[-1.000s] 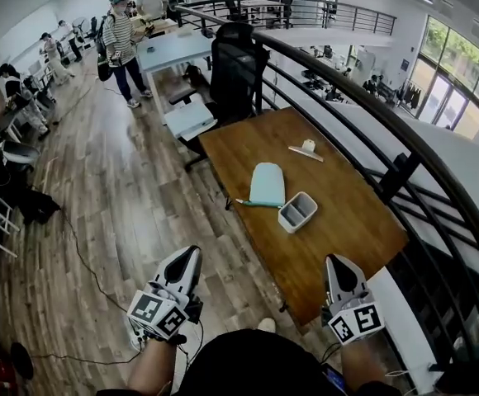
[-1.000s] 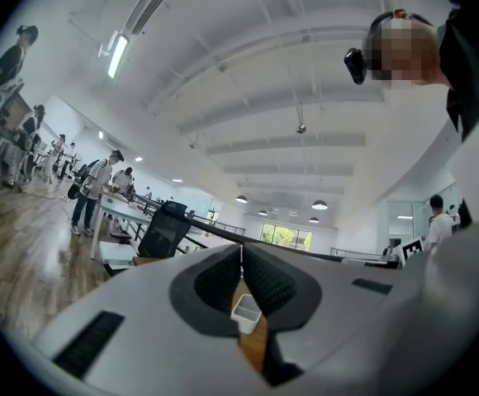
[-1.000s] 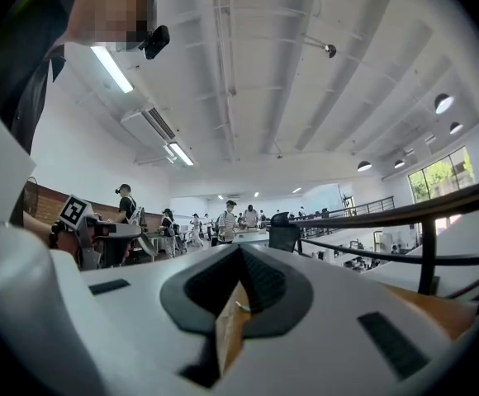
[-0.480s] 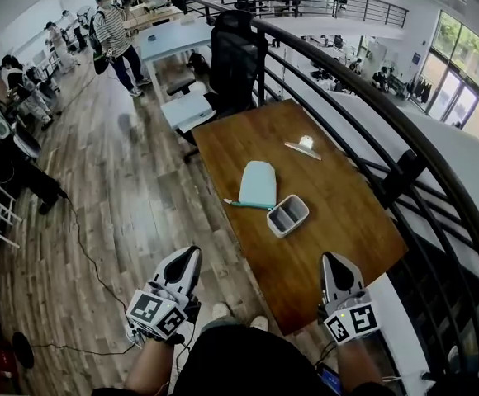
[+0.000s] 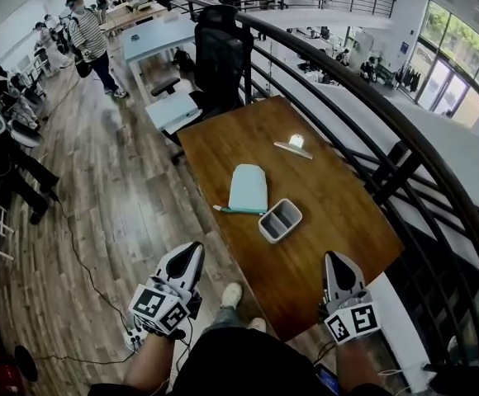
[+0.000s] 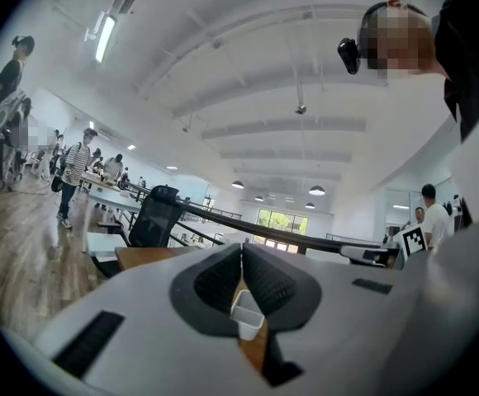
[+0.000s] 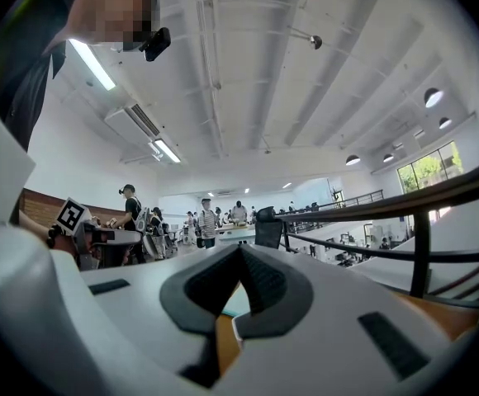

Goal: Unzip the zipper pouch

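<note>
A pale teal zipper pouch [image 5: 248, 187] lies flat in the middle of the brown wooden table [image 5: 330, 213]. At its near edge lies a teal pen [image 5: 238, 210]. A grey two-compartment tray [image 5: 279, 220] stands just right of the pen. My left gripper [image 5: 194, 250] hangs shut and empty over the floor, left of the table's near corner. My right gripper [image 5: 335, 258] is shut and empty over the table's near end. In the left gripper view the tray [image 6: 245, 314] shows below the shut jaws. The pouch [image 7: 234, 301] shows past the jaws in the right gripper view.
A small white object on a flat card [image 5: 294, 145] lies at the far part of the table. A black office chair [image 5: 220, 60] stands at the far end. A black railing [image 5: 372, 122] runs along the table's right side. A cable [image 5: 82, 262] trails on the wooden floor; people stand far left.
Both grippers have come forward, closer to the table, still shut. The table and pouch sit lower and more to the left in the head view.
</note>
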`<state>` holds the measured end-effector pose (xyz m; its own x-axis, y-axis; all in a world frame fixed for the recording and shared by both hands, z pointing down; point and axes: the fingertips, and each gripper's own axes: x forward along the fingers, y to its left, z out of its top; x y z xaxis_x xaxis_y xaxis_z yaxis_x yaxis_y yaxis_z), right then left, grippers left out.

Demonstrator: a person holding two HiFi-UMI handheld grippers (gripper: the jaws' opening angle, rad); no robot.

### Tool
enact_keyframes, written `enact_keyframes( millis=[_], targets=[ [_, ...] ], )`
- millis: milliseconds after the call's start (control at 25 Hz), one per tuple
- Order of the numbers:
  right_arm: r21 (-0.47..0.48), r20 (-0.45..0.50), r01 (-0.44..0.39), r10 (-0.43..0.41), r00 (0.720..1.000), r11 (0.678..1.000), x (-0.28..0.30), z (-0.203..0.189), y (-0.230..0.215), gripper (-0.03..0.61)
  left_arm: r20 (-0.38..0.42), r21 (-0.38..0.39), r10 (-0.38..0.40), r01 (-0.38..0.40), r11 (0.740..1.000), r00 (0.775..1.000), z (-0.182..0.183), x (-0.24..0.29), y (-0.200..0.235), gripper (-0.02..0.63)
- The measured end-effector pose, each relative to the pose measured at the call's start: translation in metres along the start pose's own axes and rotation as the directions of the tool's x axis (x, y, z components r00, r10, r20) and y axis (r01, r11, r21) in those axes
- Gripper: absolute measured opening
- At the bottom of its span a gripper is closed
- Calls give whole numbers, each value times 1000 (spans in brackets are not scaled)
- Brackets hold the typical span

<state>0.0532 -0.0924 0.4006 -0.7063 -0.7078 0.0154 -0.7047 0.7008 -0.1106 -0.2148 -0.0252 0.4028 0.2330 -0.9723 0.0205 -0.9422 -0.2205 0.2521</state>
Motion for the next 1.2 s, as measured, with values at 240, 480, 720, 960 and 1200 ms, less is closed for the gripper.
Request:
enact_keyframes(
  millis=[240, 480, 720, 960, 1200],
  targets=[
    [-9, -15, 18, -18, 1000, 1000, 28, 4, 4, -3, -37, 15, -58, 58, 998, 998, 4, 33, 19, 14],
    [5, -56, 46, -46, 997, 999, 53, -8, -2, -3, -113, 42, -101, 106, 993, 989, -11, 65, 39, 14],
    [25, -107, 62, -58, 993, 998, 75, -27, -6, -3, -234, 87, -146, 171, 981, 961, -46, 94, 55, 15],
    [40, -143, 96, -89, 986, 995, 90, -42, -10, -3, -343, 138, -209, 269, 953, 916, -75, 127, 62, 15],
    [38, -165, 130, -123, 979, 991, 94, -49, -14, -3, -478, 242, -243, 392, 887, 844, -112, 156, 67, 15]
  ],
)
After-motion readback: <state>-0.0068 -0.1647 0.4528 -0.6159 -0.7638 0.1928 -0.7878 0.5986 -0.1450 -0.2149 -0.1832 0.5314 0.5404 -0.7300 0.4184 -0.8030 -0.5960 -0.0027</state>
